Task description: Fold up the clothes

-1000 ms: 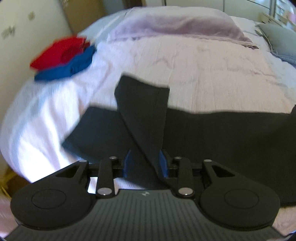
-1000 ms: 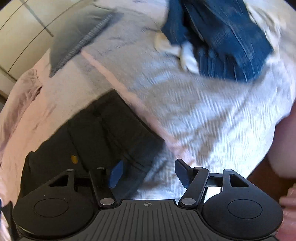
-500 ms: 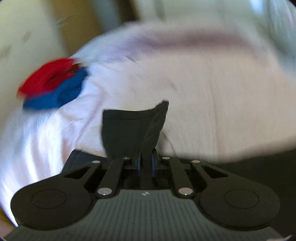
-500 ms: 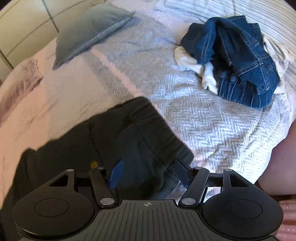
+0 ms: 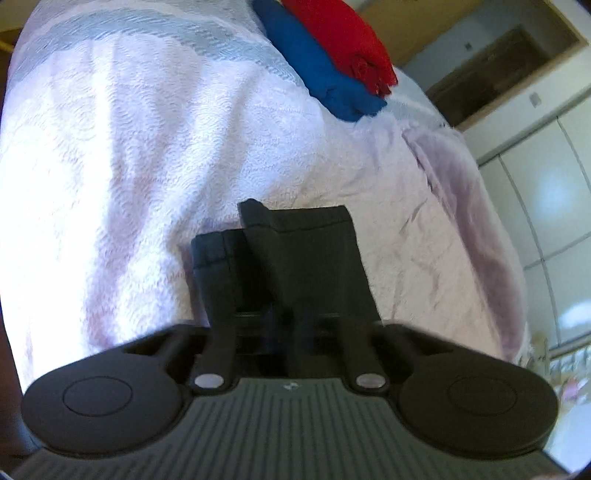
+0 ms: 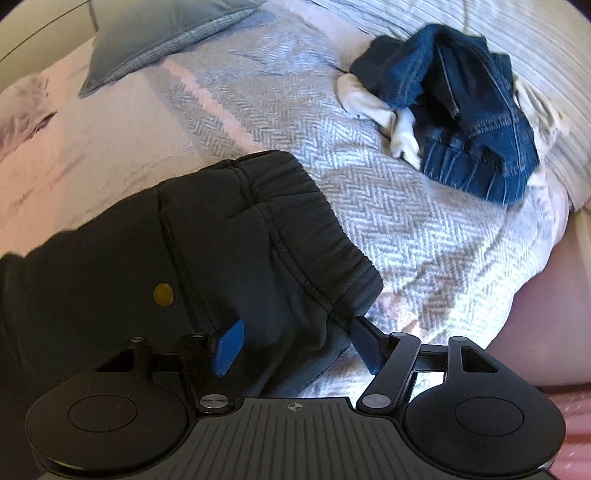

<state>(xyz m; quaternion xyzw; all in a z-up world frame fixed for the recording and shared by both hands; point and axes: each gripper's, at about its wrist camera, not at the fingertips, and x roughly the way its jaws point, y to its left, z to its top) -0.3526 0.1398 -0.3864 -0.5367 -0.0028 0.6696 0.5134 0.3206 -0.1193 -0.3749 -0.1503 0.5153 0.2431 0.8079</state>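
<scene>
Black trousers lie across the bed, with the elastic waistband toward the right wrist view's middle. My right gripper hovers over the waistband's near corner. Its jaws are opening, the cloth sits between the blue pads, and they do not press it. In the left wrist view my left gripper is shut on the end of a black trouser leg. The leg's hem drapes forward over the fingers and hides the tips.
A folded blue garment with a red one on it lies at the bed's far edge. Crumpled jeans and a white garment sit beyond the waistband. A grey pillow lies at the back left. Wardrobe doors stand beside the bed.
My left gripper has closed on the trouser leg, rolled over and swung with it across the bed. The right gripper has sunk closer to the waistband, still wide.
</scene>
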